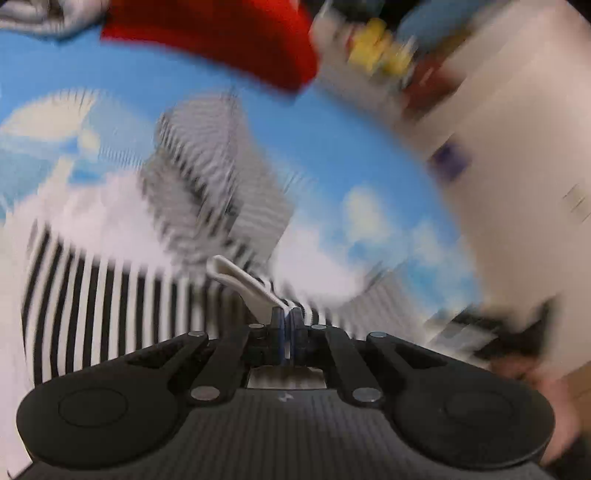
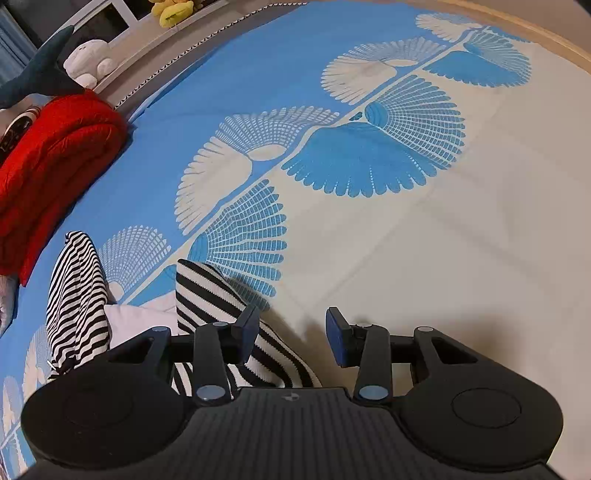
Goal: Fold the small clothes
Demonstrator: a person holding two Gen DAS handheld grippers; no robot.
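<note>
A black-and-white striped small garment [image 2: 207, 295] lies on a blue-and-cream bedspread [image 2: 406, 240]. In the right wrist view my right gripper [image 2: 291, 338] is open and empty. Its left finger [image 2: 249, 328] rests over the striped fabric's right part. A second striped part [image 2: 74, 295] lies to the left. The left wrist view is heavily blurred. There my left gripper [image 1: 287, 317] is shut on the striped garment [image 1: 110, 295], with a white edge of it [image 1: 243, 280] sticking out of the jaws.
A folded red blanket [image 2: 55, 158] lies at the far left of the bed and shows in the left wrist view [image 1: 221, 37]. Plush toys, white [image 2: 88, 61], yellow [image 2: 171, 11] and a dark shark [image 2: 40, 74], sit along the headboard ledge.
</note>
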